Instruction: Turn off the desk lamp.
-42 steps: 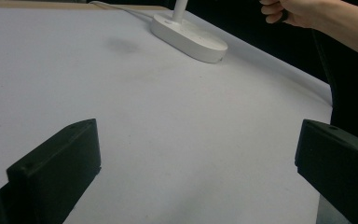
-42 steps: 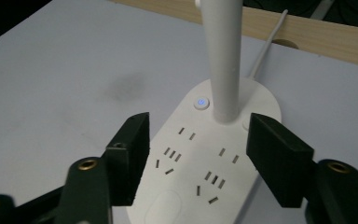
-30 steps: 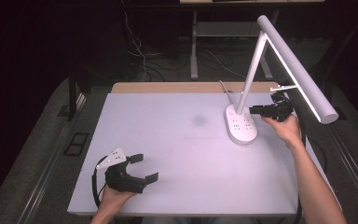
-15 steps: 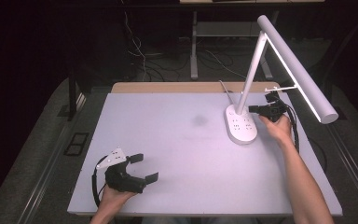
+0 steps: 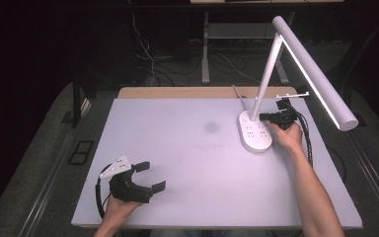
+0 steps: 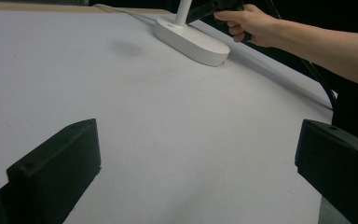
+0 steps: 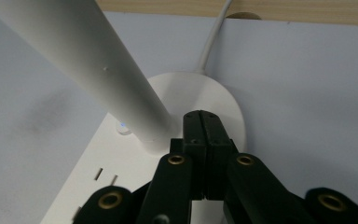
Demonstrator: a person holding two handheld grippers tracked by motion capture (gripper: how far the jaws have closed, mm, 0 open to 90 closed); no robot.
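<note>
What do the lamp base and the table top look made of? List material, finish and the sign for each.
Lamp base: likely moulded plastic, white, smooth satin; soft highlights, rounded edges, socket slots cut into it.
Table top: matte pale grey sheet, perhaps laminate or a mat; no glare, one faint dark smudge. A bare wood-coloured strip along its far edge suggests board underneath.

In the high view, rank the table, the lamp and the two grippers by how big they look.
1. table
2. lamp
3. left gripper, open, nearer the camera
4. right gripper, shut, at the lamp's foot; farther off, so its rank under the left is unsure.
</note>
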